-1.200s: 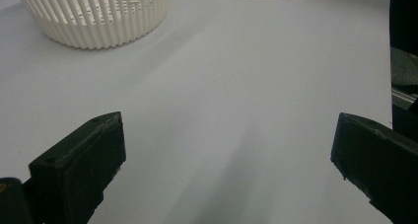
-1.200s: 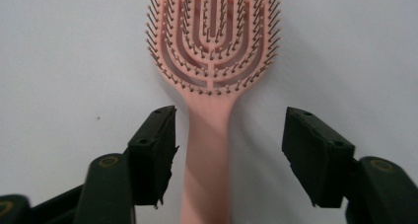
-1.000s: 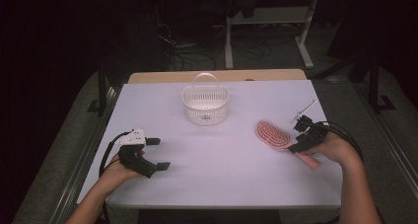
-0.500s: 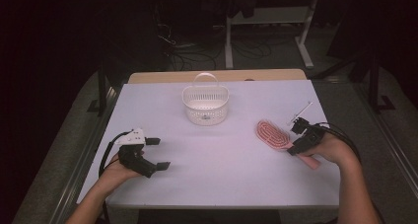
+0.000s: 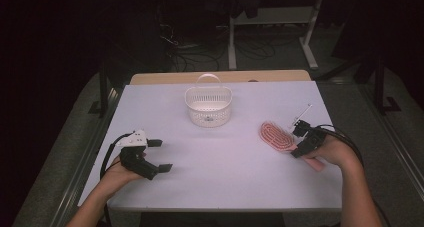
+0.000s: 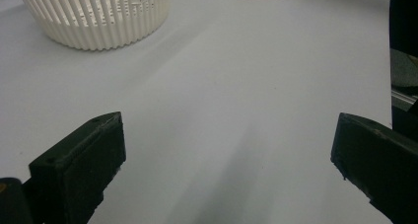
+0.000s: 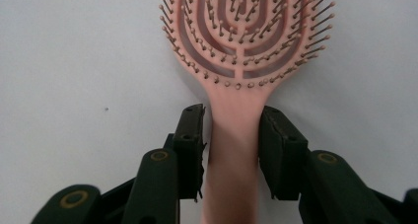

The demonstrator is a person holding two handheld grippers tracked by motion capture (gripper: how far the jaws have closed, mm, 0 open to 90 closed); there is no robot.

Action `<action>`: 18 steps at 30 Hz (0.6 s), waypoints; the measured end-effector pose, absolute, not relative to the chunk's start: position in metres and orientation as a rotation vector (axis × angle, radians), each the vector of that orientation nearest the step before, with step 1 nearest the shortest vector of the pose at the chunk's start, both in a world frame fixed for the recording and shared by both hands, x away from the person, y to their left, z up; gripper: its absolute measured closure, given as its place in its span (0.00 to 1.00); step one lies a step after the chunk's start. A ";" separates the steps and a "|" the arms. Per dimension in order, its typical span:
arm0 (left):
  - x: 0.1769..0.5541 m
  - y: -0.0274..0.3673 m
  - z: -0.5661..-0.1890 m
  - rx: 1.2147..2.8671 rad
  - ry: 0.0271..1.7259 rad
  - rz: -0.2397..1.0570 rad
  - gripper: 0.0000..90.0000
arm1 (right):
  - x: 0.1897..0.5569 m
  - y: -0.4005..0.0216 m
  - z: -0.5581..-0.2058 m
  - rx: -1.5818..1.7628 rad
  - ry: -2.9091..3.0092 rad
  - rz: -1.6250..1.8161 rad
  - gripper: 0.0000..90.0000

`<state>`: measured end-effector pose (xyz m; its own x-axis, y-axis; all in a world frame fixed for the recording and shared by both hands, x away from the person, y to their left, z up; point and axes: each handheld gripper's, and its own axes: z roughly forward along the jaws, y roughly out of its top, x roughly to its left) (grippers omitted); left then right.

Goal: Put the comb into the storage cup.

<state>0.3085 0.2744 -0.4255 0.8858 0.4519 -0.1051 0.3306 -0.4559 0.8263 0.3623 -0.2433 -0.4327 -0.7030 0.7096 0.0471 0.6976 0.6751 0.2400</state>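
Observation:
A pink hairbrush (image 5: 276, 135) lies bristles up on the white table (image 5: 225, 187), right of centre. My right gripper (image 5: 296, 141) is at its handle. In the right gripper view the handle of the hairbrush (image 7: 241, 36) runs between the two jaws of my right gripper (image 7: 231, 120). The jaws have just been closing and stand close on either side of the handle, with a thin gap at the left pad (image 7: 192, 135). My left gripper (image 5: 165, 155) rests near the table's front left, open wide with nothing in it. In its own view my left gripper (image 6: 229, 155) faces bare table.
A white slatted basket (image 5: 208, 106) with a handle stands at the back centre and looks empty; the basket (image 6: 93, 17) also shows in the left gripper view. A wooden surface (image 5: 220, 77) adjoins the far edge. Dark floor, cables and stands lie beyond.
The right gripper has edged slightly along the brush handle and its jaws have narrowed around it. The left gripper and the basket have stayed put.

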 end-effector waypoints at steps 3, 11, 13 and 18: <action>0.308 0.274 -0.426 2.086 0.564 0.158 0.00 | 0.363 -0.242 -0.433 1.186 2.832 0.353 0.73; 0.308 0.274 -0.426 2.086 0.564 0.158 0.00 | 0.365 -0.238 -0.435 1.183 2.838 0.293 0.74; 0.308 0.274 -0.426 2.087 0.564 0.157 0.00 | 0.365 -0.236 -0.434 1.188 2.840 0.275 0.75; 0.308 0.274 -0.425 2.085 0.564 0.159 0.00 | 0.367 -0.234 -0.435 1.193 2.844 0.250 0.74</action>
<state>0.3084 0.2742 -0.4254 0.8858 0.4520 -0.1057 0.3307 -0.4548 0.8269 0.3670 -0.2344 -0.4346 -0.7019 0.7121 0.0191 0.7045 0.6899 0.1668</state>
